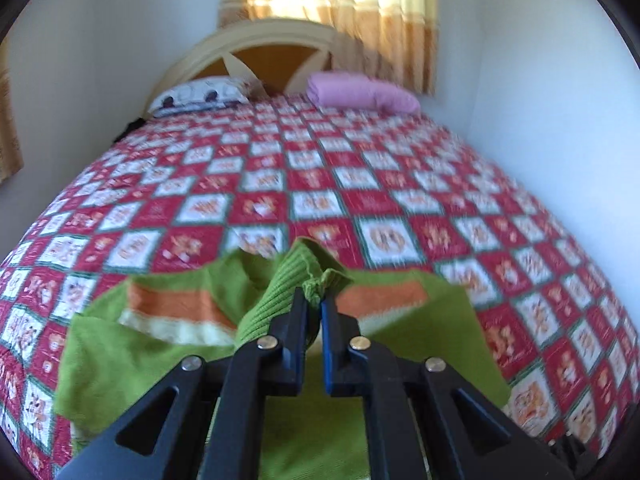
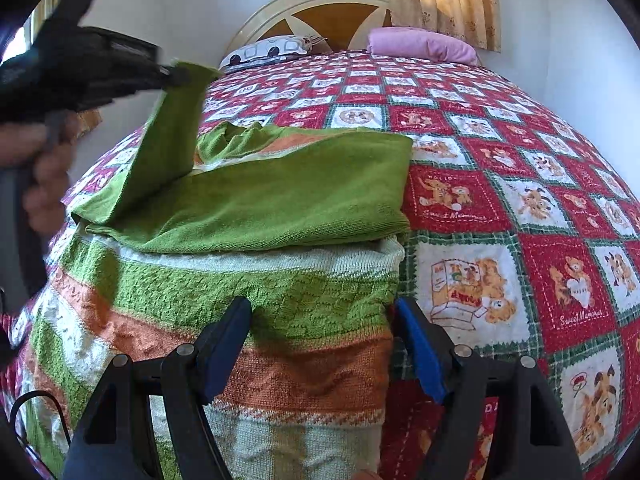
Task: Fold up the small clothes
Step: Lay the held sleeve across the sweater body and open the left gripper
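In the left wrist view, the left gripper [image 1: 314, 300] is nearly closed and its two black fingers [image 1: 294, 316] pinch a ribbed green cuff of the sweater [image 1: 160, 344]. The sweater is green with orange and pale stripes, and it spreads out below and to both sides of the gripper, over the near part of the bedspread [image 1: 360, 184]. The bedspread is a red and white check with small bear pictures. At the far end of the bed lie a patterned pillow [image 1: 200, 96] and a folded pink blanket [image 1: 360, 94], and behind them stand a cream headboard [image 1: 248, 46] and a yellow curtain [image 1: 360, 12]. This view is a little blurred.

In the right wrist view, the right gripper [image 2: 324, 344] stands wide open — the striped lower part of the sweater [image 2: 280, 200] lies between its blue pads [image 2: 420, 352], but the pads do not press on it. The upper, plain green part is folded over the striped part. At the upper left the left gripper [image 2: 176, 74] holds a sleeve [image 2: 172, 140] lifted above the bed, and the sleeve hangs down from it to the folded body. A person's hand [image 2: 44, 168] grips the handle of that tool at the left edge — it is blurred. The bedspread [image 2: 500, 160] is bare to the right of the sweater.
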Demonstrator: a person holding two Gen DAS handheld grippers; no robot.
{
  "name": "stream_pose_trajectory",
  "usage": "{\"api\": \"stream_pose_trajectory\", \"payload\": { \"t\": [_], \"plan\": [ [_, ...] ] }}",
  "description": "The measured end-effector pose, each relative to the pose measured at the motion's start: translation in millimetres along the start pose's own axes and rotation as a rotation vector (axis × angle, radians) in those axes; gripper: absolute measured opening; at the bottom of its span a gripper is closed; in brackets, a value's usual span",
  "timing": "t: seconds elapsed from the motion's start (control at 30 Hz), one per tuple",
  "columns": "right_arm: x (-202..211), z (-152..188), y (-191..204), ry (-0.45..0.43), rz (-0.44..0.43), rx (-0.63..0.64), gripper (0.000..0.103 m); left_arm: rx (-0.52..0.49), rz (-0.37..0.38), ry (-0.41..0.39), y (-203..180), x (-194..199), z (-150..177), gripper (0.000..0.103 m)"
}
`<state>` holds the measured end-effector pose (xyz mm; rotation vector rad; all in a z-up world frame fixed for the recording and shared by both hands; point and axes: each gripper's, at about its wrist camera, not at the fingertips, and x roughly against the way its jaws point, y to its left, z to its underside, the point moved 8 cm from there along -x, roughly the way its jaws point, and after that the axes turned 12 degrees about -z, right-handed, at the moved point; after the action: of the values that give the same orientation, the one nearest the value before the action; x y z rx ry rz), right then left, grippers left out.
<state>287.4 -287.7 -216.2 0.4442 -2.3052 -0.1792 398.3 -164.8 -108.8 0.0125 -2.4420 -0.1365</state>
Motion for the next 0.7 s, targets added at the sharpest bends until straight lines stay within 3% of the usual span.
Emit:
{"api": "stream_pose_trajectory", "payload": {
  "t": [0.07,0.13,0.17,0.2,0.3,0.37,0.53,0.6,0.7],
  "plan": [
    [0,0,0,-0.002,-0.001,0.001,0.075,-0.023,-0.007,0.017,-2,-2,7,0.016],
    [0,0,-1,-0.006,-0.011,-0.007,0.075,-0.042,0.013,0.037,2,4,14,0.031],
    [0,0,-2,-0.008,-0.017,-0.012,0.075,-0.047,0.013,0.034,6,8,16,0.046],
    [1,0,-3,-0.01,-0.025,-0.018,0.075,-0.048,0.014,0.016,12,16,17,0.058],
    [2,0,-4,-0.021,-0.041,-0.027,0.075,-0.077,-0.001,-0.055,39,40,25,0.075],
    [6,-1,-4,-0.034,-0.05,-0.036,0.075,-0.106,-0.05,-0.088,69,50,34,0.083],
    [30,-16,-3,-0.103,-0.064,-0.07,0.075,-0.161,-0.257,-0.113,164,53,71,0.089],
    [31,-33,3,-0.112,-0.096,-0.086,0.075,-0.169,-0.331,-0.08,196,40,88,0.093],
    [12,-57,17,-0.072,-0.152,-0.091,0.075,-0.141,-0.353,-0.023,217,20,99,0.093]
  ]
}}
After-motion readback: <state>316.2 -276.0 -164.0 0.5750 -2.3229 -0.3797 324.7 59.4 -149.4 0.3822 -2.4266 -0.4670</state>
